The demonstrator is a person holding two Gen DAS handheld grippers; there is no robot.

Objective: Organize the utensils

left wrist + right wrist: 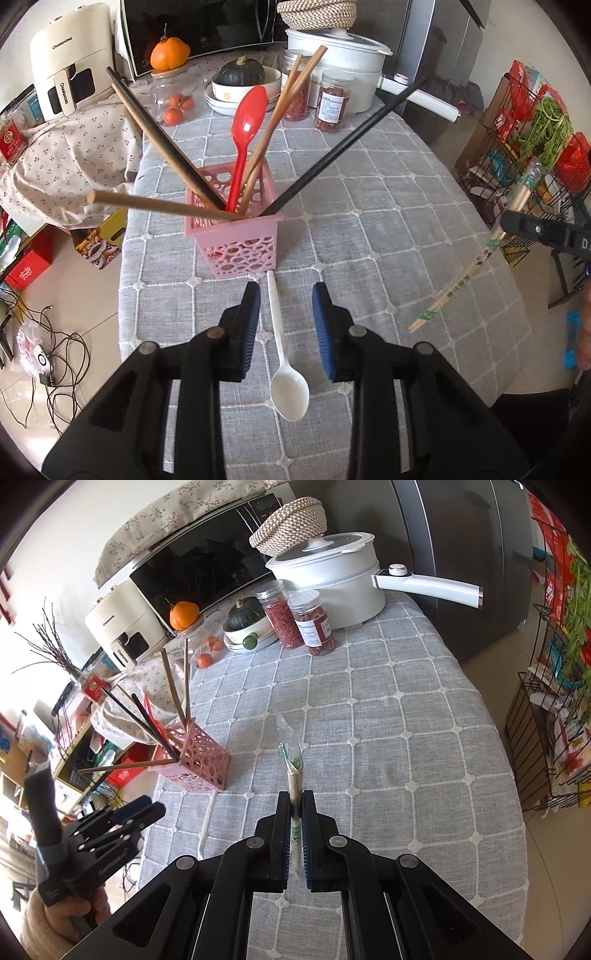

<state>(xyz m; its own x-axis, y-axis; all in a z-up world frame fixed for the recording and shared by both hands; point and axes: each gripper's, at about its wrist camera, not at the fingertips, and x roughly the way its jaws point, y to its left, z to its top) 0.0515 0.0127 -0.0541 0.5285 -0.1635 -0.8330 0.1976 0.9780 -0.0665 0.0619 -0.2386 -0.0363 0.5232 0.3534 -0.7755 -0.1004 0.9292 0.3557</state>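
Grey quilted cloth (388, 184) is seen spread over the table, and right at the near edge of the left wrist view the left gripper (286, 299) is poised with jaws partly apart, nothing pressed between them. The white spoon (284, 350) is laid flat in that gap, its long axis run from six to twelve o'clock, bowl at six, handle tip at twelve; no contact with either pad can be made out. A straight closing across the handle is judged to be what the next move calls for, and this hand is plainly the nearer one.

At three o'clock the right gripper (295, 801) is clamped on a pair of wrapped chopsticks (291, 771), held clear of the cloth.

Further out at twelve, the pink basket (240, 236) is stood, already filled with a red spoon (245, 125) and dark and wooden chopsticks. Beyond, jars (332, 107), a white pot (340, 55) and a microwave (199, 29) are lined along the back.
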